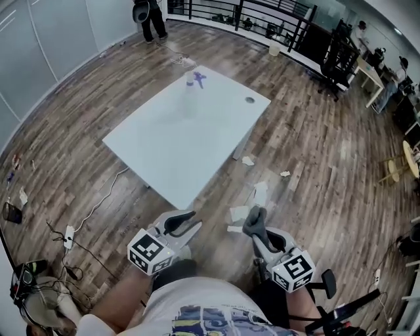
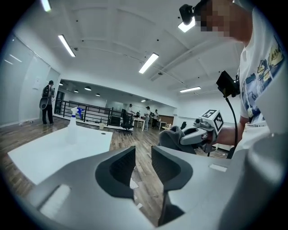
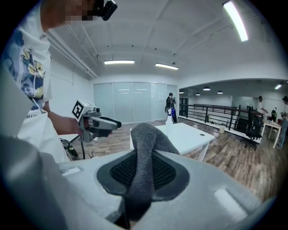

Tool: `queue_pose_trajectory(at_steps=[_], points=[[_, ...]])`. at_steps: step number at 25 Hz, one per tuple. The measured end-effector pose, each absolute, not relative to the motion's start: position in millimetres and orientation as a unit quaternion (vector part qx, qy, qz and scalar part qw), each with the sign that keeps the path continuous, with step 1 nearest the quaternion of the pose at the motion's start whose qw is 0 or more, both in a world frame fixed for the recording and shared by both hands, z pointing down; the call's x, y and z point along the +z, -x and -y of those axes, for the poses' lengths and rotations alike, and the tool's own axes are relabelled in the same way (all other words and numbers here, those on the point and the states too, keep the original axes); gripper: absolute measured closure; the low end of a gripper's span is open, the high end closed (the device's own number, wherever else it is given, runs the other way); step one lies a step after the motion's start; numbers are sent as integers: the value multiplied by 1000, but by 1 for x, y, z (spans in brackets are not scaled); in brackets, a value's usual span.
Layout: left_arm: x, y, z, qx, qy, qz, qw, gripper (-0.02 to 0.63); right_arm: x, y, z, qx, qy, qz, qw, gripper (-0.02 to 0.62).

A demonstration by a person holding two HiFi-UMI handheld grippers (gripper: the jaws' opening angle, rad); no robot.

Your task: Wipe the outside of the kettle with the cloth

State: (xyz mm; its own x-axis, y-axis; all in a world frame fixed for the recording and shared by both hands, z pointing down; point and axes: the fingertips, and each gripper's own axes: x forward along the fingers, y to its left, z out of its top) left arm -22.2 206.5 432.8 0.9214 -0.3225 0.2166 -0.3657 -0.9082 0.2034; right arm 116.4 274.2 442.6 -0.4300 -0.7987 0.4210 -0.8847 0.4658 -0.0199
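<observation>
Wood-plank flooring (image 1: 315,144) runs the length of an open-plan office, where a white table (image 1: 190,138) stands at an angle in the middle of the room. A clear spray bottle (image 1: 191,82) with a blue trigger stands upright near the table's far end, and a round cable port (image 1: 249,100) sits in the neighbouring corner. A black railing (image 1: 262,13) edges the far side, frosted glass partitions (image 3: 130,108) line another wall, and strip lights (image 2: 148,63) cross the white ceiling. Paper scraps (image 1: 261,191) lie on the boards just off the table's near corner, and a power strip with trailing cables (image 1: 69,236) lies to the left. A person (image 1: 149,16) stands in the distance.

In the foreground the operator holds both tools short of the table. The right gripper (image 1: 257,226) is clamped on the cloth (image 3: 145,148), a dark grey, soft-napped fabric (bunched into a thick fold) that rises between the pads and droops forward over the jaws. The left gripper (image 2: 143,168) has its jaws a narrow gap apart, with only floor visible between them.
</observation>
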Motion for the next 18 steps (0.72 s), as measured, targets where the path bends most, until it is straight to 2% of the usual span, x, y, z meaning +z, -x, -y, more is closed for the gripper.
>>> queue_pose_trajectory(at_steps=[10,18], points=[[417,59,-48,94,-967,218,90,455,425,-65,-136,100,-473,858,175,518],[422,37,75,89,-955,265,100,418,432,-96,-39,103,-439,876,174,518]])
